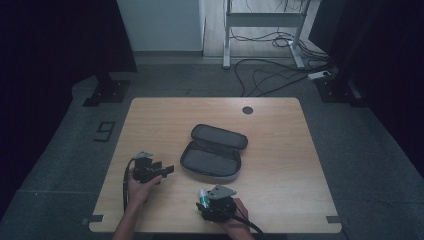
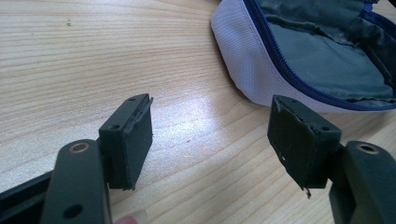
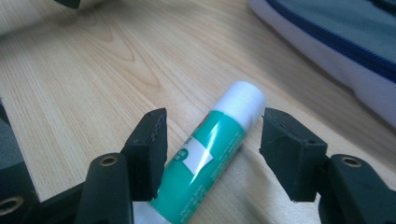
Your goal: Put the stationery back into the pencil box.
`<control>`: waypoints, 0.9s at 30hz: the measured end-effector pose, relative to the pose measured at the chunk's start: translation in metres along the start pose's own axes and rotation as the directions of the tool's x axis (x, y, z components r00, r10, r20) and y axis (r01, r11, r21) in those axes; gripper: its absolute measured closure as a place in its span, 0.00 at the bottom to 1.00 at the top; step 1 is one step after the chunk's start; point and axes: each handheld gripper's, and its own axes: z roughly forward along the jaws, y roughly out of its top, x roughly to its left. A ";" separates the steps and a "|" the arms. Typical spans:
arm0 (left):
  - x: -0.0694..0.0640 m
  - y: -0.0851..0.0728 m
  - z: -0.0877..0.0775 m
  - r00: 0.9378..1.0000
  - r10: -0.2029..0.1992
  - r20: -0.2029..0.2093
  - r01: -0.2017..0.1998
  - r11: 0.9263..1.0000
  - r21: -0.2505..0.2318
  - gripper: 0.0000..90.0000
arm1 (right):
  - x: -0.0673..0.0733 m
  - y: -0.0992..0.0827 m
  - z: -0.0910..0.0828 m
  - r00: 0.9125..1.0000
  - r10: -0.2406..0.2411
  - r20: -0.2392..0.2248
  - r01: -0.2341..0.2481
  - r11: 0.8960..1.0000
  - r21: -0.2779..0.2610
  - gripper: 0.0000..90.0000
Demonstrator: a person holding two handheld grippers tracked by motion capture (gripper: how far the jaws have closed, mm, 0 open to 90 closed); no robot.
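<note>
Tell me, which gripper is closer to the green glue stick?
Right. The right gripper has its open jaws on either side of the glue stick lying on the table. The left gripper is off to the side, open, pointing at the pencil case.

Table [image 2: 93, 56]: pale wood-grain top, smooth, low sheen. Pencil case [image 2: 243, 60] lying open on the table: woven cloth shell, matt pale lilac-grey; crumpled grey fabric lining; blue zip. Glue stick [image 3: 210, 154], on the table near the case: glossy green and white plastic. Gripper pads [image 2: 128, 140]: black, matt, rubbery, edges frayed.
</note>
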 end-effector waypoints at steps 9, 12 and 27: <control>-0.001 -0.001 0.004 1.000 0.002 0.003 -0.002 1.000 0.018 0.34 | 0.004 -0.003 0.006 1.000 -0.020 0.012 0.020 0.999 0.033 0.53; -0.001 -0.002 0.004 1.000 0.002 0.006 -0.002 1.000 0.019 0.34 | 0.004 -0.005 0.008 0.999 -0.035 0.015 0.035 0.998 0.047 0.57; 0.000 -0.002 0.005 1.000 0.001 0.000 -0.001 1.000 0.021 0.35 | -0.002 -0.005 0.004 0.998 -0.063 0.019 0.061 0.996 0.060 0.72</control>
